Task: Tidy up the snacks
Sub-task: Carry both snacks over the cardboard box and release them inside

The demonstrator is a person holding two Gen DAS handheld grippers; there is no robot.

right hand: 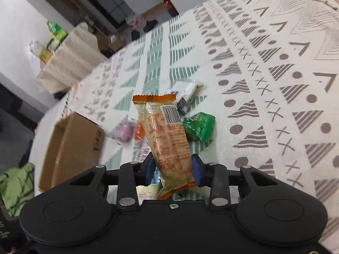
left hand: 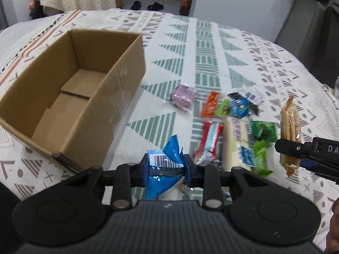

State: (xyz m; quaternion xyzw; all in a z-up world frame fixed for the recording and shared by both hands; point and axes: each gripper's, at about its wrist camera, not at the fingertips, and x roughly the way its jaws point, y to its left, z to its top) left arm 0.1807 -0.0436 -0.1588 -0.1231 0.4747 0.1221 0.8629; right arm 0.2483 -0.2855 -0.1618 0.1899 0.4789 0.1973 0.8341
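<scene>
Two grippers, both loaded. Left gripper (left hand: 166, 170) pinches a blue snack packet (left hand: 165, 165) btwn its blue pads, barcode label up, packet lifted off the cloth. Right gripper (right hand: 172, 170) clamps an orange wafer pack (right hand: 167, 139) near its lower end, pack standing upright, barcode at top right.

Cardboard box (left hand: 70, 97) sits at 10 o'clock from left gripper, open, nothing visible inside. Rest of snacks lie on the patterned tablecloth (left hand: 201, 48) at 1 o'clock: purple pack (left hand: 183, 98), orange sachet (left hand: 209, 104), red-and-white bar (left hand: 208, 142), long white pack (left hand: 237, 141), green packs (left hand: 262, 146). All well apart from box. Some motion blur, labels unreadable.

In right wrist view, green pack (right hand: 199, 127) lies just right of the held wafer.
</scene>
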